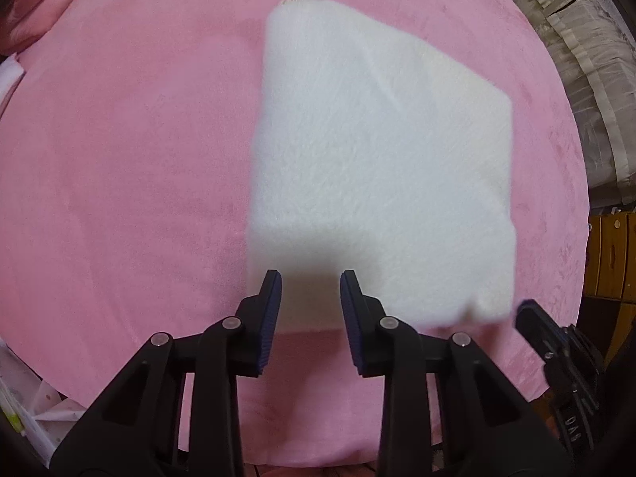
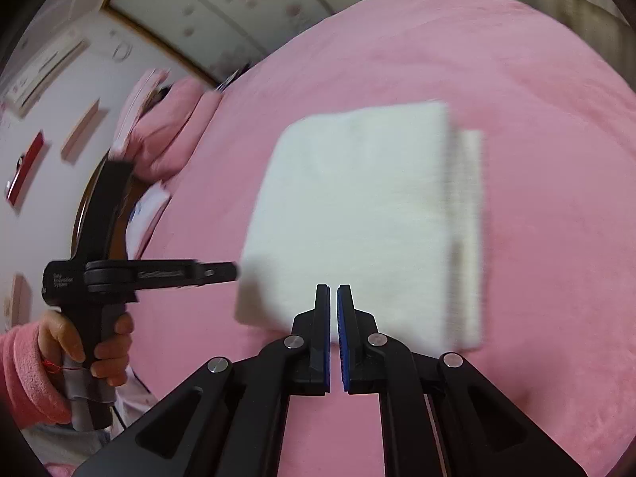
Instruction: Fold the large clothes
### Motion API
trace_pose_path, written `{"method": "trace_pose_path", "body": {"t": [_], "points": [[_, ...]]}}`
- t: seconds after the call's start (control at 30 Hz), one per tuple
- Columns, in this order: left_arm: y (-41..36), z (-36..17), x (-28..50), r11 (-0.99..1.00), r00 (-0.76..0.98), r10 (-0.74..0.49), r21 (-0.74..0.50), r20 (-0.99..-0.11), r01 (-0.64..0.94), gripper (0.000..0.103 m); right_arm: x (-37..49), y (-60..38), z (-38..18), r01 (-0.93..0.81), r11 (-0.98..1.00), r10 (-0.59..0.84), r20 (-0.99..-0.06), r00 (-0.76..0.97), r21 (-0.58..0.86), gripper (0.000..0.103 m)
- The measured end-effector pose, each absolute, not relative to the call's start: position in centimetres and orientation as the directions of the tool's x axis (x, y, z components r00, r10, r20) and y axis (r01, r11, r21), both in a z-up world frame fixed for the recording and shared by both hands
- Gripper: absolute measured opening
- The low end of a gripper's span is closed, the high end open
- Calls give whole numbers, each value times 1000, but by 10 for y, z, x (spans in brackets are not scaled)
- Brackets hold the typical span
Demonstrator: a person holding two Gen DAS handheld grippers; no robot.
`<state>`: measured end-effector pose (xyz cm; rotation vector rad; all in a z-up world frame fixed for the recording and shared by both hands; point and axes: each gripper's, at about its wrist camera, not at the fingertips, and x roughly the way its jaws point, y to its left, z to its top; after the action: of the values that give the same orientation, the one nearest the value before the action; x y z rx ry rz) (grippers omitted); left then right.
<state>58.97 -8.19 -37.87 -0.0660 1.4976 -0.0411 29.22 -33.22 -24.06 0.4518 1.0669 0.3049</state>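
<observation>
Left gripper (image 1: 311,278) parted, nothing between the pads, poised over the near edge of the folded white fleece garment (image 1: 377,167). Right gripper (image 2: 333,290) nearly pressed together, empty, just short of the garment's edge. Garment flat on pink bedspread (image 1: 119,198). Hand (image 2: 99,342) in pink sleeve (image 2: 28,373) around the left handle.

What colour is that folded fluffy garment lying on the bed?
White; the folded garment shows best in the left wrist view, against the pink bedspread.

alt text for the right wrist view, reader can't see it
A folded white garment lies on a pink bedspread. The right gripper hovers at its near edge, jaws nearly shut and empty. The left gripper, in a hand, points at its left edge.
</observation>
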Motion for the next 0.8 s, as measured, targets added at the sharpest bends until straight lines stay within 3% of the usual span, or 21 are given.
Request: {"method": "trace_pose_path", "body": {"t": [0.23,0.47,0.57,0.7,0.73,0.8], "points": [[-57,-415,586,990,21,-123,-124,-992,-64,27,349,-230,-283,-52,898,433,-854,289,437,6],[-57,-443,585,993,-10,-120,-120,-993,6,27,371,-216,-350,21,983,181,-980,84,183,0],[-46,-455,584,985,-28,-159,-157,-987,-70,27,361,-234,-361,117,977,175,-984,41,179,0],[-31,-446,580,974,-21,-181,-176,-983,-139,26,356,-233,-357,119,985,126,-992,20,127,0],[-26,-439,578,973,9,-180,-179,-984,-142,19,357,-227,-353,105,988,110,-994,18,111,0],[-23,-411,572,967,157,-209,-228,-965,-111,17,359,-211,-337,81,991,103,-994,45,106,0]]}}
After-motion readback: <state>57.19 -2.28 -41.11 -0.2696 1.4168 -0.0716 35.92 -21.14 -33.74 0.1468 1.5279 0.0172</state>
